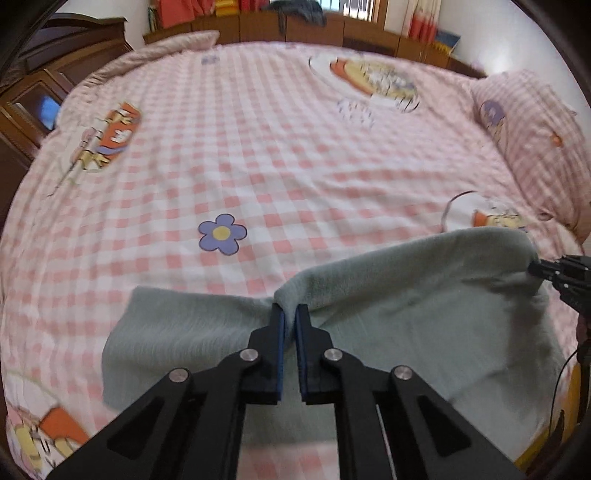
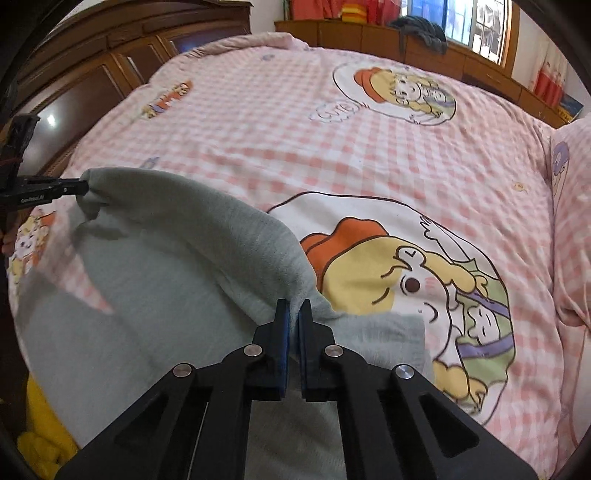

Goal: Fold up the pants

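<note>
The grey-green pants lay on the pink checked bedspread, at its near edge, well short of the purple flower print. The left gripper was closed to a narrow gap on a pinch of their raised edge; the right gripper likewise clamped that edge further along. By my reading, a fold was mid-lift: the held edge hung raised, not yet laid over, with smoothing and further folds remaining.

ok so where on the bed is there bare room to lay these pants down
Free: the checked bedspread beyond the grey-green pants, from the purple flower print back toward the far wooden ledge. Crowded: the pillow on the right.
</note>
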Demonstrator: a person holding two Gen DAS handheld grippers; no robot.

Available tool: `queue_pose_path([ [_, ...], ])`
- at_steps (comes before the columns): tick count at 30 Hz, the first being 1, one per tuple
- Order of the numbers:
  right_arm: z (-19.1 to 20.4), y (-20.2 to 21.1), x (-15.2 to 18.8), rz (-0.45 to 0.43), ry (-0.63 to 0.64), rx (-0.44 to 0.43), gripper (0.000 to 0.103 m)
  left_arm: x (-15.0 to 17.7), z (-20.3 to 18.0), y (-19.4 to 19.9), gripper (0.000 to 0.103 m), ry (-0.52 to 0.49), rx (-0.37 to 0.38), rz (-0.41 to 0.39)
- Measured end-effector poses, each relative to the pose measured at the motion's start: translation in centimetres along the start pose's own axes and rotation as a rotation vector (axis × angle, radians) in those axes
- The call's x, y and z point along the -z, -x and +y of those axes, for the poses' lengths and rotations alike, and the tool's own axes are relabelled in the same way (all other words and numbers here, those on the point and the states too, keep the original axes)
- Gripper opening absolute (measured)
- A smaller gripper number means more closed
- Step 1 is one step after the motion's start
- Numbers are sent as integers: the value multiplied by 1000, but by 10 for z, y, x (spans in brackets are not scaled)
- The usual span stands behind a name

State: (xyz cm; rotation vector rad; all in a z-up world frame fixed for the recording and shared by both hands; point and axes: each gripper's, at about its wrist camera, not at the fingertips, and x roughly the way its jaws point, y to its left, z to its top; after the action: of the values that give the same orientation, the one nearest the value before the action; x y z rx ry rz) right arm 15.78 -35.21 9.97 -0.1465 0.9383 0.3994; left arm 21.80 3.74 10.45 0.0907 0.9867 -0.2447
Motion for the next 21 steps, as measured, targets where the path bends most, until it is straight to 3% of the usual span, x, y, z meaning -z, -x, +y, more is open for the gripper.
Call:
queue_pose_path([
  [10,31,44,61,-66,0,0,5,88,-4,66,6,119,23,-75],
  [21,48,59,118,-43,-45,-23,5,185,-21,103,5,227,38,-89],
])
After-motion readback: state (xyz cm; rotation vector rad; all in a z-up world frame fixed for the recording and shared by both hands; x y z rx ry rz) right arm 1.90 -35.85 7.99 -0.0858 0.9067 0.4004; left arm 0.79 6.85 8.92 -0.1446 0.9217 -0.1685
